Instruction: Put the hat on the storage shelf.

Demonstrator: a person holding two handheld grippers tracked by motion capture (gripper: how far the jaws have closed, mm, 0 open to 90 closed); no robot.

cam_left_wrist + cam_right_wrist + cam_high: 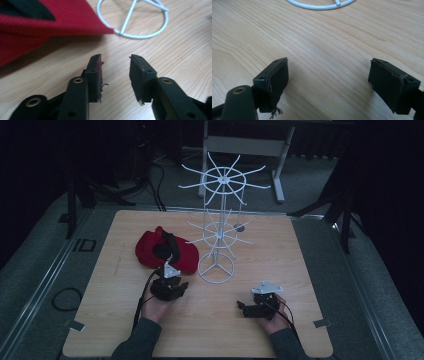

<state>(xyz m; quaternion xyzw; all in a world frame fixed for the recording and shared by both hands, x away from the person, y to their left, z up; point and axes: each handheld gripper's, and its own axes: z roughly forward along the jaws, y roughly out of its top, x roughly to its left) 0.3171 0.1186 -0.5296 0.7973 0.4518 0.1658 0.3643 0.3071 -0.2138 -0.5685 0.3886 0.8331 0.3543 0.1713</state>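
Note:
A red cap (162, 251) with a black strap lies on the wooden table (120, 300), left of a white wire rack (220, 225) with spoke arms on two tiers and a ring base (216, 268). My left gripper (175, 282) rests just in front of the cap, open with nothing between its jaws; in the left gripper view the cap's red brim (62, 20) and the ring base (140, 25) lie ahead of the left gripper (115, 62). My right gripper (243, 307) sits near the front right, jaws wide open and empty, seen as the right gripper (329, 68) over bare wood.
The rack's ring base (322, 5) lies beyond the right jaws. Grey padded floor surrounds the table. Cables (65, 299) lie at the left, and a white stand frame (245, 150) rises behind the table.

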